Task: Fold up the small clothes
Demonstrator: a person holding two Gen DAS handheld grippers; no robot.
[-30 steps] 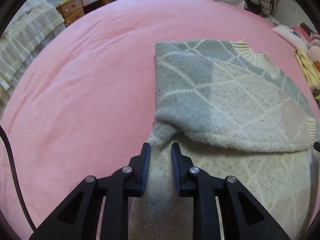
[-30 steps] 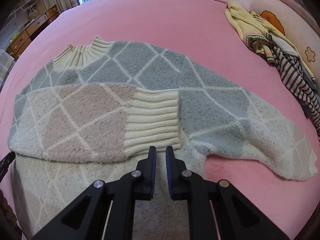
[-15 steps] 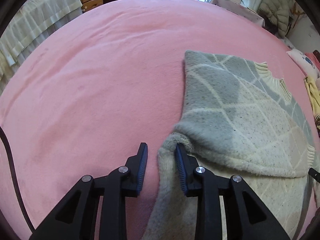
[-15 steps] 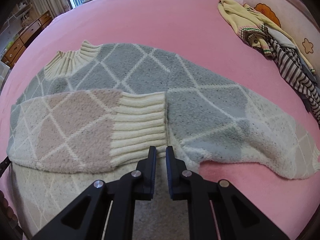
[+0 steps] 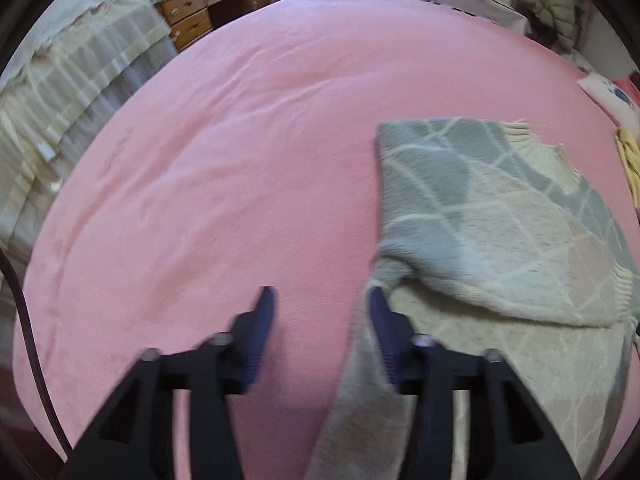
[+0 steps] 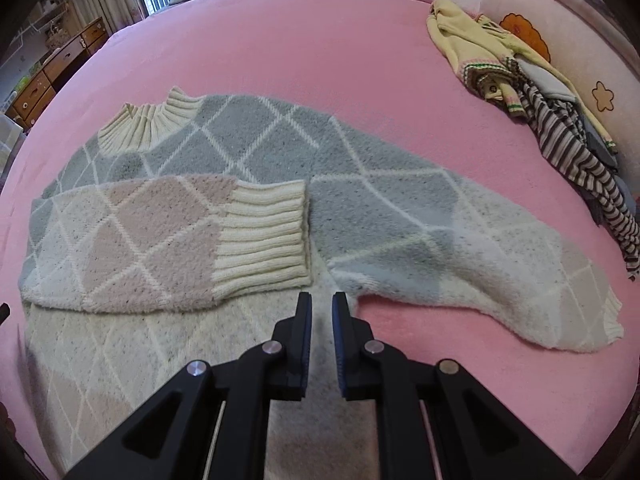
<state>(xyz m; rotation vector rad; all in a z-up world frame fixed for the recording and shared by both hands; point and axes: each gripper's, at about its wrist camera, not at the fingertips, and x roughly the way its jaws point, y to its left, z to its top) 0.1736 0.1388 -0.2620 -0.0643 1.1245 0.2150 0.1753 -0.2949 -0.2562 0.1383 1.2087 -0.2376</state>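
Note:
A fuzzy sweater (image 6: 248, 184) with a grey, cream and pink diamond pattern lies flat on the pink bed. One sleeve with a ribbed cream cuff (image 6: 264, 236) is folded across the chest; the other sleeve (image 6: 500, 268) stretches out to the right. In the left wrist view the sweater (image 5: 500, 240) lies at the right. My left gripper (image 5: 320, 300) is open and empty above the sweater's left side edge, its right finger over the fabric. My right gripper (image 6: 321, 304) hovers over the lower body just below the folded cuff, jaws nearly shut with a narrow gap, holding nothing.
A pile of other clothes (image 6: 520, 92), yellow and striped, lies at the bed's far right beside pillows (image 6: 560, 28). Wooden drawers (image 5: 200, 16) and a draped surface (image 5: 60, 92) stand beyond the bed's left edge. The pink blanket (image 5: 220, 180) spreads left of the sweater.
My left gripper has opened wide and shifted left off the sweater's side edge. My right gripper has stayed nearly shut and drifted slightly toward the cuff.

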